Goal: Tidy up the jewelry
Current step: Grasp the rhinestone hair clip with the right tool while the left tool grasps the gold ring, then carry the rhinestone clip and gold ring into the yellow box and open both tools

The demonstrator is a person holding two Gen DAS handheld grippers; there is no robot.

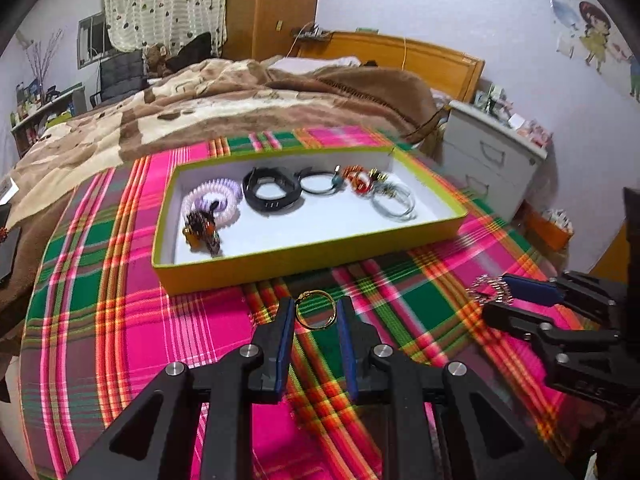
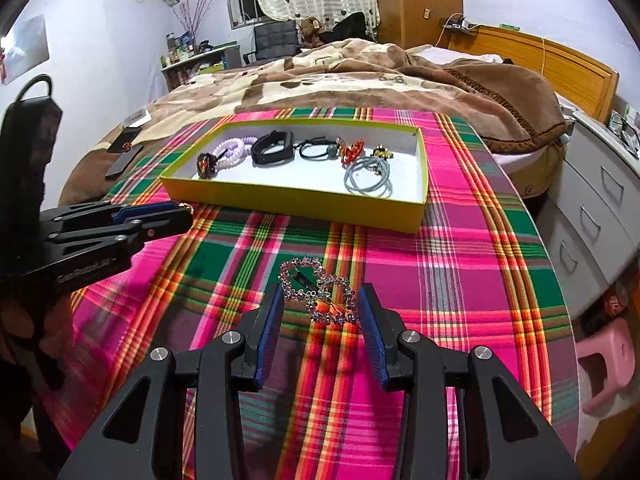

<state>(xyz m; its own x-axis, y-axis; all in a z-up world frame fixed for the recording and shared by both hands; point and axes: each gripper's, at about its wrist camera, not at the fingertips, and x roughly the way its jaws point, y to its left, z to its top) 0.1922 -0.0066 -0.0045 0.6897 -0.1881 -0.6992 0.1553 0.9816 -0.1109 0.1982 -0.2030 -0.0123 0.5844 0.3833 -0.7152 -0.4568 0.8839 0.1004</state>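
A yellow-green tray (image 1: 304,258) (image 2: 296,200) sits on the plaid cloth and holds a lilac spiral band (image 1: 212,196), a black wristband (image 1: 272,192), a black hair tie (image 1: 318,182), an orange-red piece (image 1: 356,180) and grey rings (image 1: 394,200). My left gripper (image 1: 314,306) (image 2: 188,216) straddles a gold ring (image 1: 315,309) on the cloth; the jaws look closed onto its sides. My right gripper (image 2: 318,300) (image 1: 494,296) is open around a rhinestone hair clip (image 2: 318,294) (image 1: 488,288) lying on the cloth.
The plaid cloth (image 2: 460,280) covers the table in front of a bed with a brown blanket (image 1: 240,96). A white drawer unit (image 2: 600,200) stands to the right. A dark phone (image 2: 124,152) lies left of the tray.
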